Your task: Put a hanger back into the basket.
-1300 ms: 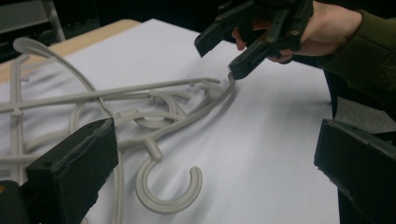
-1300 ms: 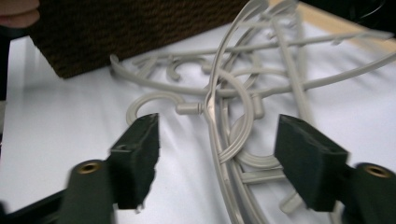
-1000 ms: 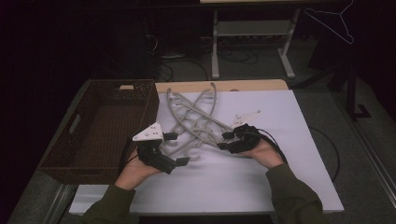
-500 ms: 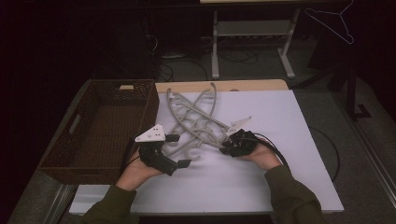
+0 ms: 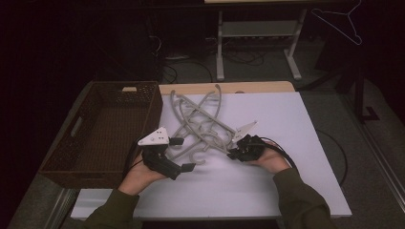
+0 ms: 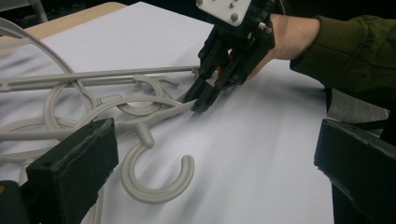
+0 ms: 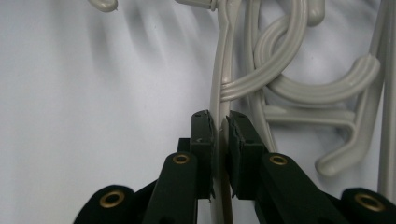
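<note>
Hanger [image 7: 216,100] | on table [image 5: 286,138] in tangled pile beside basket [image 5: 90,138] | my right tool [image 7: 219,122] just closing, clamped on its arm end | arm runs straight ahead from jaws | left tool [image 5: 184,153] apart, idle near hook

Likely a dim lab: white-covered table [image 5: 267,191], cables [image 5: 248,58] on the floor, metal stand [image 5: 258,31].

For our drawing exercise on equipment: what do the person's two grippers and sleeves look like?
Both grippers are black. The left gripper carries a pale grey three-cornered plate with small holes, and its jaws are blocky and matt. The right gripper shows brass-coloured rivets on its arms and a black cable trailing behind. The sleeves are dark olive green.
</note>
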{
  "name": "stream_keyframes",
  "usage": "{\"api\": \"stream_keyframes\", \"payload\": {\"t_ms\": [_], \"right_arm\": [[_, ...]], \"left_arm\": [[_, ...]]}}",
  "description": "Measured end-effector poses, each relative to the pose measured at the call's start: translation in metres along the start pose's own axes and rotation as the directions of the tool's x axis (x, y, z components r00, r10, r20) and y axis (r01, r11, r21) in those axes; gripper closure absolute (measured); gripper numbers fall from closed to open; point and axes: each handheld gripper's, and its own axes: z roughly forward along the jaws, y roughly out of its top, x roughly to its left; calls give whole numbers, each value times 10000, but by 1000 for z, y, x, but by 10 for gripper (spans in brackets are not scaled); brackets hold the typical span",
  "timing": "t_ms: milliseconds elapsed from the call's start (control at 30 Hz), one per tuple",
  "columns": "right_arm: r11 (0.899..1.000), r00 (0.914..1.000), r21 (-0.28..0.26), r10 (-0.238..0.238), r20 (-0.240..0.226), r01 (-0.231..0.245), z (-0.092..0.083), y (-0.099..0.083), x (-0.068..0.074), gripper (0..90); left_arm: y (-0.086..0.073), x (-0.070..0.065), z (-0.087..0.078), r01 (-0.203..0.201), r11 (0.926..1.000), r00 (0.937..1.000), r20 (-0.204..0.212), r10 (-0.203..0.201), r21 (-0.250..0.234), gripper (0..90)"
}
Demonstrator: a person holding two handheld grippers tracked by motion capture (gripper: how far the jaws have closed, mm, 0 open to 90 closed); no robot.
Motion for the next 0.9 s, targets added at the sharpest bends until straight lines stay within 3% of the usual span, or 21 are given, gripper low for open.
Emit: {"api": "stream_keyframes", "payload": {"t_ms": [33,67,300,567,833,900], "right_arm": [[9999,9999,11,113,-96,-113,-1,-1,0,814],[9999,9997,33,-136,-220,136,-3,-4,-1,814],[9978,9963,284,-586,-627,605,-18,-15,3,814],[9929,9904,249,-1143,-773,1165,-31,-28,12,815],[9926,9900,345,-1128,-851,1161,-28,-32,12,802],[9944,9928,389,-950,-727,980,-27,-33,10,671]], "left_arm": [[0,0,0,4,10000,10000,9,-4,2,0],[0,0,0,7,10000,10000,17,-7,4,0],[-1,1,0,28,10000,10000,4,-28,31,0],[-1,1,2,39,9999,10000,0,-39,114,0],[-3,1,4,52,9998,10000,36,-53,197,0],[-3,1,4,43,9998,10000,43,-44,187,0]]}}
